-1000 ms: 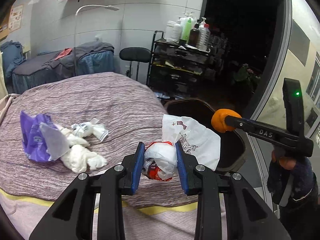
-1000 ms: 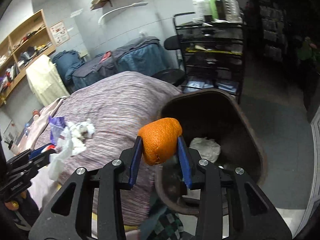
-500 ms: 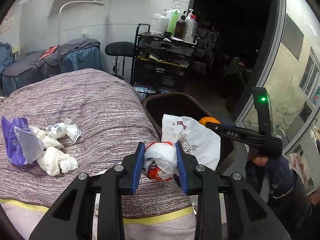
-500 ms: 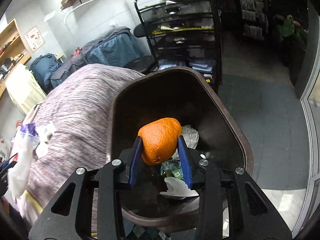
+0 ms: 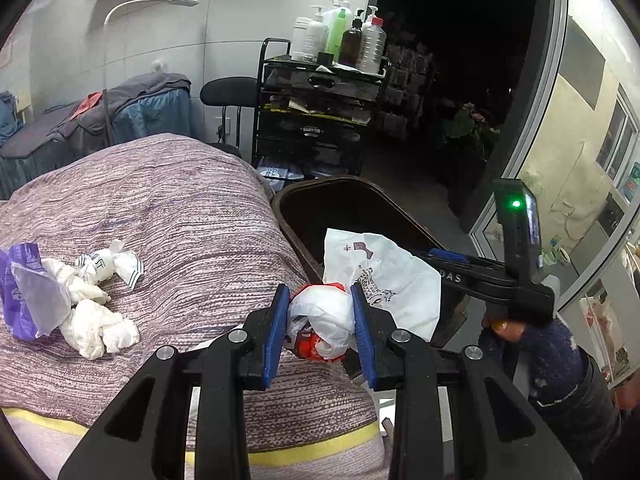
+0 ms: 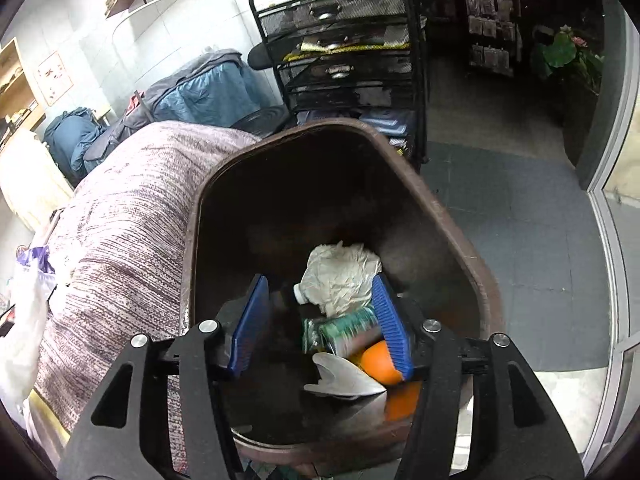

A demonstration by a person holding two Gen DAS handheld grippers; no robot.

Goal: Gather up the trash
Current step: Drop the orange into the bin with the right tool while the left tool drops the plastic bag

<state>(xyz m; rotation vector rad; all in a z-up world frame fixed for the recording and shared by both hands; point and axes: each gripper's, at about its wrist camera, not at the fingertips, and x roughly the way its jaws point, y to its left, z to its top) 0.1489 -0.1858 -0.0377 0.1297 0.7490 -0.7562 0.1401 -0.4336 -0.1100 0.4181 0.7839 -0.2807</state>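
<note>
Trash just dropped: round orange fruit [image 6: 378,362] lies among the rubbish in the dark brown plastic bin [image 6: 460,236]; a second ago we had it clamped in the right hand-held gripper [image 6: 318,326] above the bed's edge.
Right hand-held gripper: jaws opening over the bin's mouth, nothing between the blue pads; the fruit sits low beside the right pad, free of it.
Left hand-held gripper [image 5: 320,330]: clamped, as before, on a crumpled white plastic bag with red print [image 5: 322,320], held just beside the bin's near rim.
What it means: we judge one piece delivered and the bag next to go in.
Left to collect: twisted white tissues [image 5: 96,320], a small white wrapper [image 5: 108,264] and a purple plastic packet [image 5: 20,292], all on the striped mauve bedcover [image 5: 192,208], well apart from the bin.
Already binned: crumpled grey-white paper [image 6: 340,276] and a green-labelled can [image 6: 348,330].
Writing: "DAS" on the right tool's arm, as seen from the left wrist; the bag's dark print and the bottle labels on the black cart [image 5: 320,120] are unreadable.
</note>
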